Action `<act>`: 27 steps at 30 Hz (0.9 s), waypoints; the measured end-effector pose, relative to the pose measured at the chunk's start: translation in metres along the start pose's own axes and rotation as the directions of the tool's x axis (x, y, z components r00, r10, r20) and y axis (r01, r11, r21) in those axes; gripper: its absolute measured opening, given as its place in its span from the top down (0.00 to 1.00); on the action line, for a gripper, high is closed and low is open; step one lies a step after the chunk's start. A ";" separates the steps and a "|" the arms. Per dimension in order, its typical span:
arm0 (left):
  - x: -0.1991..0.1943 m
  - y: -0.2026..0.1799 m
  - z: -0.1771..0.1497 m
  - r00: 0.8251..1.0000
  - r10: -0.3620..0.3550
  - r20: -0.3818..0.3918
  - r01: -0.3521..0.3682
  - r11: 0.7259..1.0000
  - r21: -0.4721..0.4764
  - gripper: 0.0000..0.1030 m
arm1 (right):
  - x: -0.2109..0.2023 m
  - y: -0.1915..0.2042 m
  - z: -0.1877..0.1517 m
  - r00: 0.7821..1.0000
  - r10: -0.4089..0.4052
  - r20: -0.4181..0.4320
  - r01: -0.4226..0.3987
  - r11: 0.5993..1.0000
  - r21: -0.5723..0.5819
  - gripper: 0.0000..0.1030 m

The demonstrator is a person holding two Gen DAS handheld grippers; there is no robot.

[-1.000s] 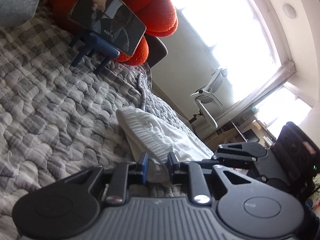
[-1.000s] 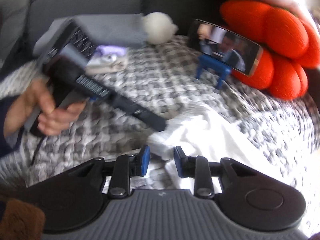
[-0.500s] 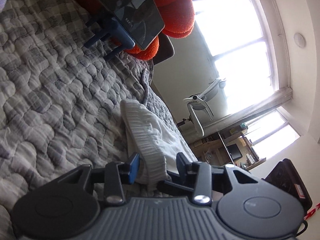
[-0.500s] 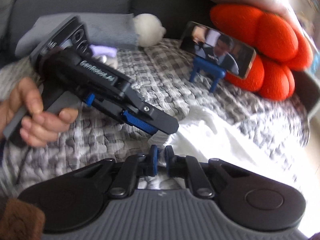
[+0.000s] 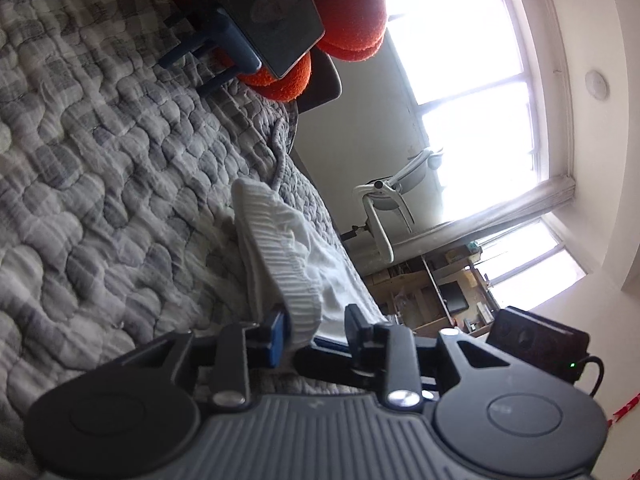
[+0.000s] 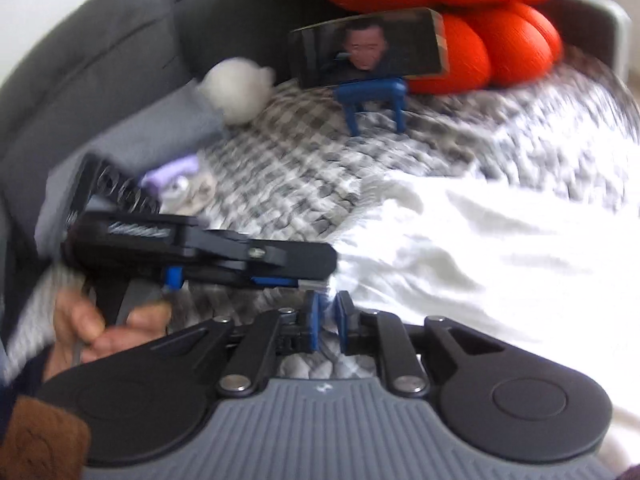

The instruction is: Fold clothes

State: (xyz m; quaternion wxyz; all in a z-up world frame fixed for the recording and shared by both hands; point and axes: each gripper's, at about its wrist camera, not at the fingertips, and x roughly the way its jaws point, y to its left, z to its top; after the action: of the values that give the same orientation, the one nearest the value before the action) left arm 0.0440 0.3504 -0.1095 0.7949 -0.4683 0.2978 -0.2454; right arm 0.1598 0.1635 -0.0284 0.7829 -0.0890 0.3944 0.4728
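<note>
One white garment (image 5: 280, 248) lies crumpled near the quilted bed's (image 5: 100, 184) edge; its ribbed hem sits between my left gripper's (image 5: 316, 330) closing jaws, while my right gripper (image 6: 328, 322) is opening beside it.

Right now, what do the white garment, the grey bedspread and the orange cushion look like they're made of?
White garment: soft matte knit, probably cotton; its edge band is ribbed and gathered.
Grey bedspread: quilted checked woven fabric, puffed between stitch lines, likely padded cotton.
Orange cushion: plush, faintly ribbed fabric over soft stuffing, judging by its bulging lobes.
</note>
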 end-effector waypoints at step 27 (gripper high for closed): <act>0.010 -0.032 -0.010 0.998 0.048 -0.045 -0.034 0.961 0.274 0.69 | 0.040 -0.013 0.068 0.989 -0.065 -0.131 -0.007 0.875 -0.485 0.93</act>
State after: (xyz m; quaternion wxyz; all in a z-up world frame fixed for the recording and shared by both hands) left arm 0.0405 0.3240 -0.0871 0.8489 -0.3416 0.2909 -0.2795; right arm 0.2167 0.2184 -0.0139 0.7123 -0.3217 0.3176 0.5369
